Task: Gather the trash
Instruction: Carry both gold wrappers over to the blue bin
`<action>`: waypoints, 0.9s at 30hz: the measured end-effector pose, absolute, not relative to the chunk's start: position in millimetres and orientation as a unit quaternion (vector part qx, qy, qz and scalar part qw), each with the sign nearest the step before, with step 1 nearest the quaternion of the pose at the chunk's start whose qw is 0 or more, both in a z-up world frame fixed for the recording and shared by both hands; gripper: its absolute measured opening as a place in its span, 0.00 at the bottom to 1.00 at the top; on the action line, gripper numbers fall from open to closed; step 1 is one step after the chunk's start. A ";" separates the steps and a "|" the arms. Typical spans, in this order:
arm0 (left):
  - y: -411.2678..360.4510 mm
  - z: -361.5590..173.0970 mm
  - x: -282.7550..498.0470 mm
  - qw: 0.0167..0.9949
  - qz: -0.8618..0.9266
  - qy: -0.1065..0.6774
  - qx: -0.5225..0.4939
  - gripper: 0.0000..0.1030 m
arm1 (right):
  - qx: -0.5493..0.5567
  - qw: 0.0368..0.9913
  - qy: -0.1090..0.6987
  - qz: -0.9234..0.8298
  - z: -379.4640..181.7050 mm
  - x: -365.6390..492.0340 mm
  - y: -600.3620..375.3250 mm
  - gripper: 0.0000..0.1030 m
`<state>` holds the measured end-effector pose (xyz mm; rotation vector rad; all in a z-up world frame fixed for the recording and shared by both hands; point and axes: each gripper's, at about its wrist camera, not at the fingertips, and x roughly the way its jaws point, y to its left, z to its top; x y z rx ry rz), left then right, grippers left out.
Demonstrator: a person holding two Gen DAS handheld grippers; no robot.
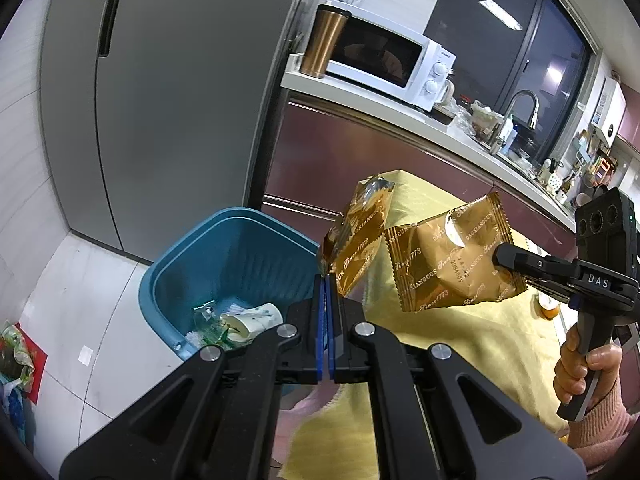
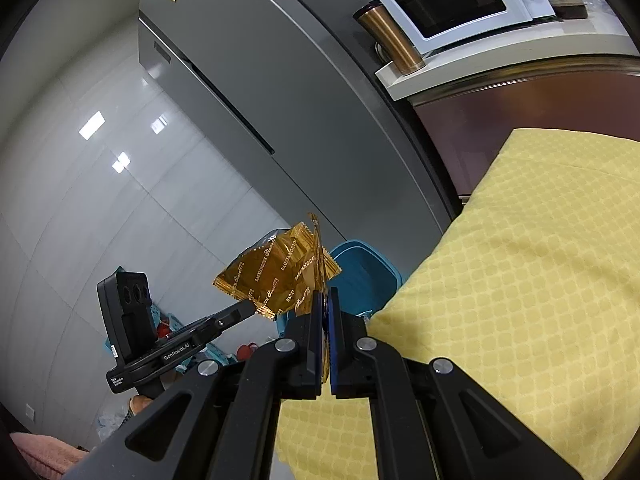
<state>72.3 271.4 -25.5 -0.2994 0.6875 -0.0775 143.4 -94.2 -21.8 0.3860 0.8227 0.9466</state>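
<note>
My left gripper (image 1: 326,280) is shut on a gold foil snack wrapper (image 1: 358,236), held in the air beside the rim of the blue trash bin (image 1: 188,264). The bin holds a crumpled paper cup (image 1: 250,320) and other scraps. My right gripper (image 1: 502,258) is shut on a second gold wrapper (image 1: 444,264), held over the yellow tablecloth (image 1: 472,344). In the right wrist view the right gripper (image 2: 326,294) pinches its wrapper (image 2: 316,270) edge-on, the left gripper (image 2: 246,308) holds the other wrapper (image 2: 260,270), and the bin (image 2: 366,276) stands behind.
A grey fridge (image 1: 160,100) stands behind the bin. The counter (image 1: 400,108) carries a white microwave (image 1: 384,60), a copper tumbler (image 1: 324,42) and a sink tap (image 1: 524,108). Bags and clutter (image 1: 16,356) lie on the tiled floor at the left.
</note>
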 end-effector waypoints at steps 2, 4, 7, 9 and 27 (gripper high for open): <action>274.0 -26.1 72.7 0.930 -0.034 0.336 -0.148 0.01 | 0.177 0.791 0.384 0.442 -21.8 145.3 -90.2 0.02; 278.1 -27.4 73.7 0.929 -0.028 0.337 -0.149 0.01 | 0.175 0.790 0.386 0.443 -22.2 147.2 -86.3 0.02; 283.8 -29.9 74.2 0.928 -0.021 0.338 -0.152 0.01 | 0.170 0.788 0.390 0.444 -22.5 150.2 -79.0 0.02; 287.2 -32.1 75.1 0.927 -0.017 0.341 -0.153 0.01 | 0.167 0.787 0.393 0.444 -23.3 152.7 -75.1 0.02; 311.3 -57.7 87.3 0.917 0.014 0.364 -0.164 0.01 | 0.148 0.774 0.427 0.443 -31.6 170.6 -38.1 0.02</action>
